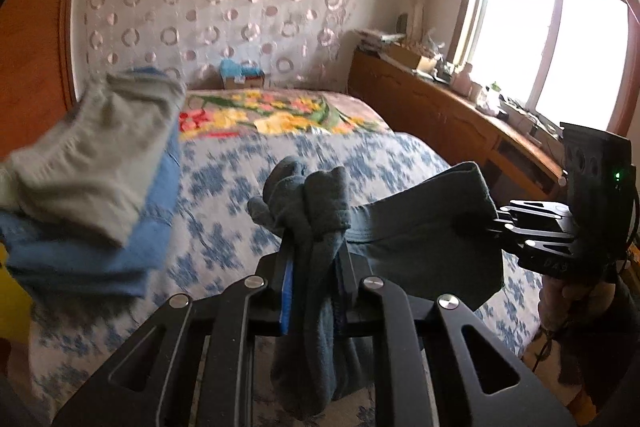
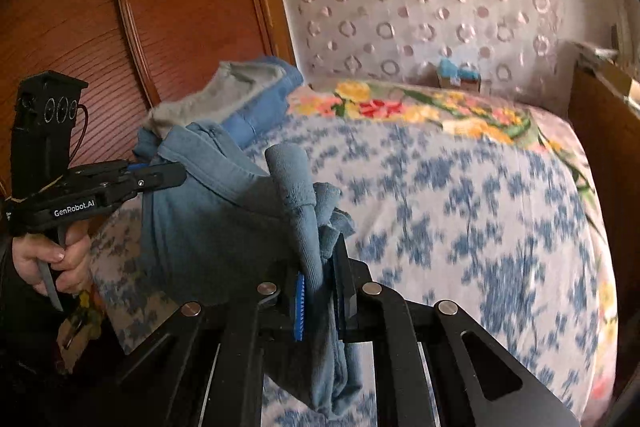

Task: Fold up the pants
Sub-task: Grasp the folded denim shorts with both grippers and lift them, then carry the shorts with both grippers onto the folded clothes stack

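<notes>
The dark blue-grey pants (image 1: 420, 231) hang lifted above the bed, stretched between both grippers. In the left wrist view my left gripper (image 1: 316, 261) is shut on a bunched end of the fabric, which pokes up past the fingertips and droops below them. At the right of that view my right gripper (image 1: 496, 223) pinches the other end. The right wrist view shows my right gripper (image 2: 322, 273) shut on a wad of the pants (image 2: 208, 211). At its left, a hand holds my left gripper (image 2: 180, 173), clamped on the cloth.
A stack of folded clothes (image 1: 92, 163), grey on blue, lies at the bed's left by the wooden wardrobe (image 2: 120, 7). The bed (image 1: 240, 179) has a blue-flowered sheet and a bright floral blanket (image 1: 280, 111) at its head. A cluttered wooden cabinet (image 1: 440, 107) runs under the window on the right.
</notes>
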`<move>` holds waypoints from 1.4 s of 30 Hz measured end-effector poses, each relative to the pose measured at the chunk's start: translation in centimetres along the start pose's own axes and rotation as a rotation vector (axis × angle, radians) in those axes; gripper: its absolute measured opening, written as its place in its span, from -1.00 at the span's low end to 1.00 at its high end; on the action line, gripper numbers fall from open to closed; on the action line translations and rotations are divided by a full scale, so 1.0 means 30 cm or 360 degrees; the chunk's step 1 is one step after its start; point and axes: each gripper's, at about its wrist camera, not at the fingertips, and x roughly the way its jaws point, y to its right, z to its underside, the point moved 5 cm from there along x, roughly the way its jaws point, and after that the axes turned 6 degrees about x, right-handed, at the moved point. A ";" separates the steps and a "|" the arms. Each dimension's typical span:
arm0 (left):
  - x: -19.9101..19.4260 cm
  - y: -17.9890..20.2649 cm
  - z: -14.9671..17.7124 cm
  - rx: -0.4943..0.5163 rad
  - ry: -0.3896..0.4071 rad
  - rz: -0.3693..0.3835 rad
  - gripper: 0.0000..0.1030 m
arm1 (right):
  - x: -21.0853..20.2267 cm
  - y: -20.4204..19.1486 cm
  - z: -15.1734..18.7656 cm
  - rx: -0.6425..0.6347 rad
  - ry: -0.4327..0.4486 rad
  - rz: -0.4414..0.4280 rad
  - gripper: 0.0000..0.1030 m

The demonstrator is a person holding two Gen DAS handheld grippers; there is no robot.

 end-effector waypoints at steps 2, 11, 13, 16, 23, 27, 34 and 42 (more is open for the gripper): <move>-0.015 -0.019 -0.024 0.0001 0.0026 -0.0023 -0.68 | 0.004 -0.013 -0.030 -0.0022 0.0025 -0.0013 -0.79; -0.070 -0.112 -0.128 0.0014 0.0111 -0.0153 -0.68 | 0.042 -0.057 -0.176 -0.0138 0.0130 -0.0046 -0.79; -0.077 -0.131 -0.138 0.0018 0.0120 -0.0173 -0.68 | 0.063 -0.061 -0.204 -0.0153 0.0146 -0.0058 -0.79; -0.088 -0.157 -0.154 0.0013 0.0131 -0.0198 -0.68 | 0.098 -0.067 -0.241 -0.0174 0.0171 -0.0086 -0.79; -0.129 -0.199 -0.236 0.0029 0.0179 -0.0250 -0.68 | 0.179 -0.056 -0.334 -0.0242 0.0210 -0.0117 -0.79; -0.140 -0.245 -0.286 0.0024 0.0219 -0.0303 -0.68 | 0.228 -0.052 -0.402 -0.0263 0.0247 -0.0168 -0.79; -0.180 -0.311 -0.336 -0.0018 0.0318 -0.0395 -0.68 | 0.366 -0.065 -0.512 -0.0362 0.0294 -0.0242 -0.79; -0.161 -0.413 -0.299 -0.0135 0.0313 -0.0475 -0.68 | 0.576 -0.069 -0.593 -0.0468 0.0330 -0.0331 -0.79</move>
